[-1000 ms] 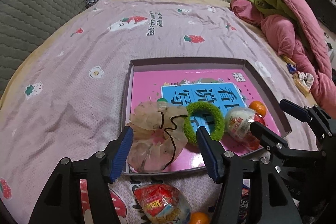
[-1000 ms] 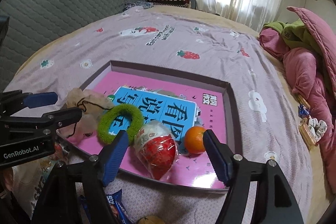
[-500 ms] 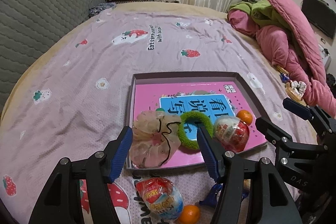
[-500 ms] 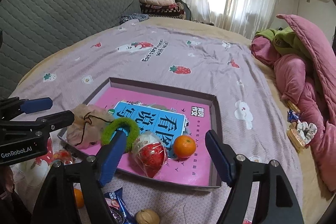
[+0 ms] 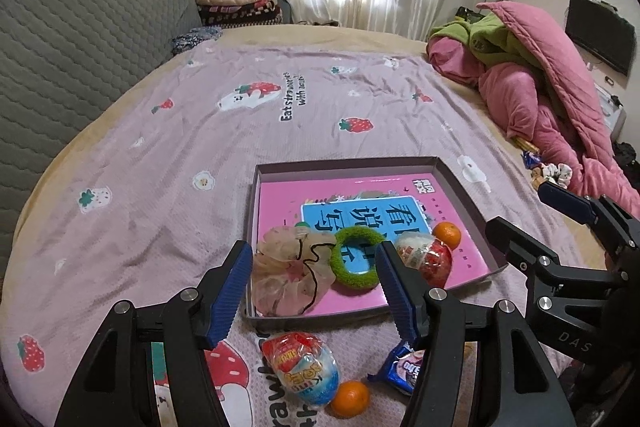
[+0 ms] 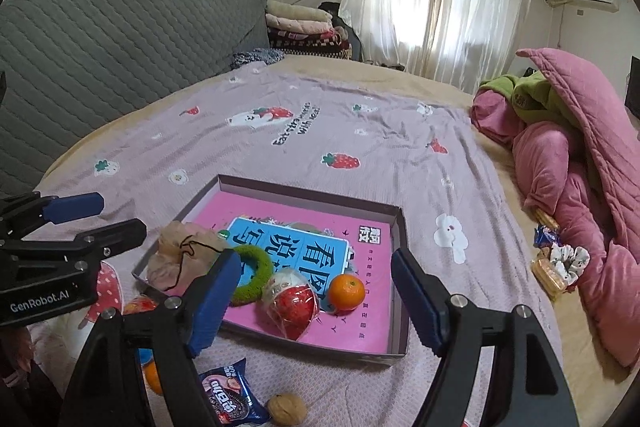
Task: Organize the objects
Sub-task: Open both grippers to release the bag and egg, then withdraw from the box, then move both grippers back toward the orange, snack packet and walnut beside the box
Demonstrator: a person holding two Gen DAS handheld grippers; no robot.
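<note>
Strawberry-print bedspread (image 5: 240, 131) carries a shallow box (image 5: 460, 183), an orange (image 5: 447, 234) at its 4 o'clock corner; left gripper (image 5: 316, 291) and right gripper (image 6: 316, 303) hover above, fingers apart, empty.

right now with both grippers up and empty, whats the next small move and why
Probably lower the right gripper onto the walnut on the blanket. The tray already holds a scrunchie, green ring, egg toy and an orange, while the walnut, a snack packet, another egg toy and a second orange lie outside it. Both grippers are open with nothing between their fingers.
</note>
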